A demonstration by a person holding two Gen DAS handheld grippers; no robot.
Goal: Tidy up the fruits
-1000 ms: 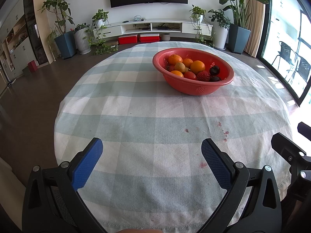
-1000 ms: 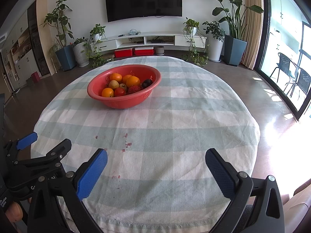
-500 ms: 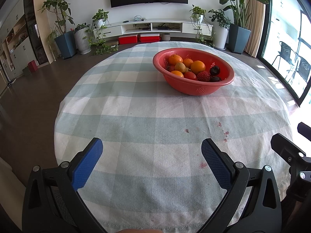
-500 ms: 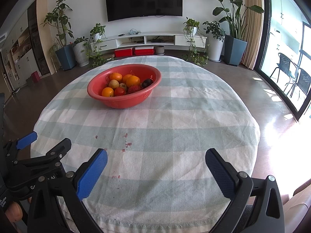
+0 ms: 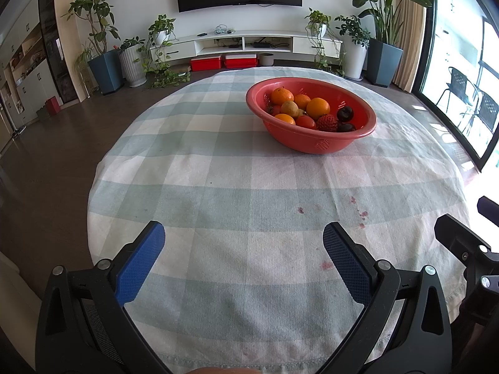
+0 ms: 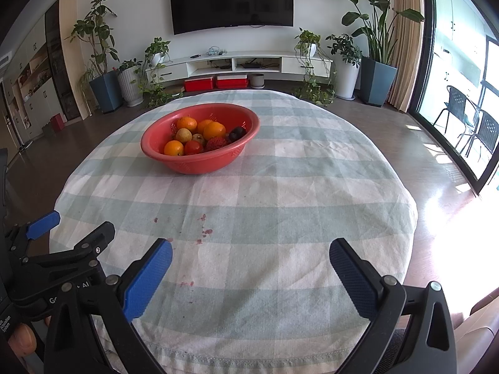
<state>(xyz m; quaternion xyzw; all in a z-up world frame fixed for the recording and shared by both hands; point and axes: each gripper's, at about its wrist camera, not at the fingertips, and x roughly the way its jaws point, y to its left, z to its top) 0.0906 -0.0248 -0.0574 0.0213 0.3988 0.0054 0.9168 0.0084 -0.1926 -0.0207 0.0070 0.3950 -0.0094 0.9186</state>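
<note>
home living room: wall tv (image 6: 231,0), houseplants (image 6: 372,21).

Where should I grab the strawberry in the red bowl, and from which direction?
Probably from straight above, closing on the strawberry's broad middle. It lies low against the near wall of the red bowl, with a tomato on one side and a dark plum on the other, so the wall blocks any sideways approach. Both the left gripper and the right gripper are open.

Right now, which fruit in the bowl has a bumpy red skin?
The strawberry-like fruit at the near rim of the red bowl, beside the dark plums; its textured skin differs from the smooth red fruit.
</note>
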